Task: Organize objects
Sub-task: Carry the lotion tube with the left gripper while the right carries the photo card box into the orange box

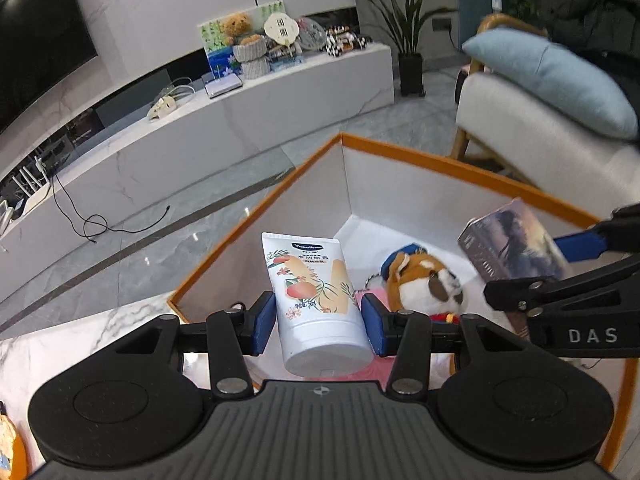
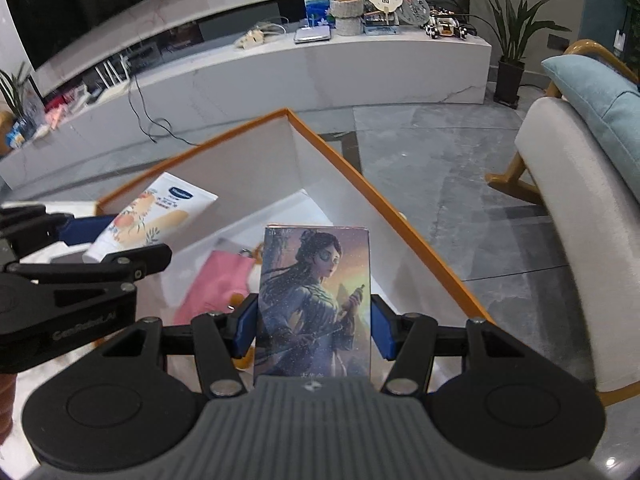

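Note:
My left gripper point(image 1: 319, 320) is shut on a white Vaseline lotion tube point(image 1: 316, 300) and holds it above the near left part of an orange-rimmed white box point(image 1: 256, 216). My right gripper point(image 2: 313, 326) is shut on a small illustrated card box point(image 2: 316, 300) showing a woman, held upright above the same orange-rimmed box point(image 2: 404, 232). In the box lie a brown and white plush toy point(image 1: 424, 284) and a pink item point(image 2: 222, 284). The tube also shows in the right wrist view point(image 2: 152, 216), the card box in the left wrist view point(image 1: 512, 240).
The box stands on a white marble table point(image 1: 80, 344). Beyond it are grey tile floor, a long white TV bench point(image 2: 280, 76) with a teddy bear and ornaments, a potted plant point(image 2: 510, 40), and an armchair point(image 2: 580, 200) with a blue cushion at right.

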`<action>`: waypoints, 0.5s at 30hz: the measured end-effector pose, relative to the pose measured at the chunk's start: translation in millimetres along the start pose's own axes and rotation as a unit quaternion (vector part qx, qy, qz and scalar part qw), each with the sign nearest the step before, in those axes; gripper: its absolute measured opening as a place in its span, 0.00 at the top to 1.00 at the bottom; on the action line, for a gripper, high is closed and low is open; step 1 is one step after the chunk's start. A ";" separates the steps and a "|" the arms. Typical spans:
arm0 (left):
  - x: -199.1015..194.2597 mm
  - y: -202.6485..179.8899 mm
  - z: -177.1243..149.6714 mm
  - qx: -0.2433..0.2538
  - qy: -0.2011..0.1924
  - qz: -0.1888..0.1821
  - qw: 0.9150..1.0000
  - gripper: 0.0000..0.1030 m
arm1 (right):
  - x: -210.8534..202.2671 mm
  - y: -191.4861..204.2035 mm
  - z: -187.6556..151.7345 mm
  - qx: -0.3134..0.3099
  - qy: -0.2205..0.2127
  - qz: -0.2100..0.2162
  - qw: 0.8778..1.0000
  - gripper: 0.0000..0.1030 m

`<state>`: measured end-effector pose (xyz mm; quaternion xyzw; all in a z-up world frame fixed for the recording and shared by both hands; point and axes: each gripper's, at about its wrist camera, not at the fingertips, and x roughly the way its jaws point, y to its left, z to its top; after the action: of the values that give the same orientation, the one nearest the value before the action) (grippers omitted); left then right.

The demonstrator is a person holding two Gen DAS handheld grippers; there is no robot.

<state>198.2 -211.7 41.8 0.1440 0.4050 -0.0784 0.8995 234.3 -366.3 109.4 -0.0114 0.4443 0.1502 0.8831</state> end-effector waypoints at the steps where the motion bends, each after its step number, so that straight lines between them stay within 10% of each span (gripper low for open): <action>1: 2.9 -1.7 -0.9 0.003 0.004 0.002 1.000 0.47 | 2.2 0.5 -0.2 -0.004 0.002 -0.006 1.000 0.43; 15: 27.3 -15.0 -12.8 0.044 0.045 0.022 0.998 0.47 | 29.8 8.7 -2.0 -0.048 0.042 -0.064 0.996 0.43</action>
<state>203.3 -222.4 10.3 0.1958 0.4383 -0.0703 0.8744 247.0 -350.8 85.7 -0.0889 0.4713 0.1139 0.8701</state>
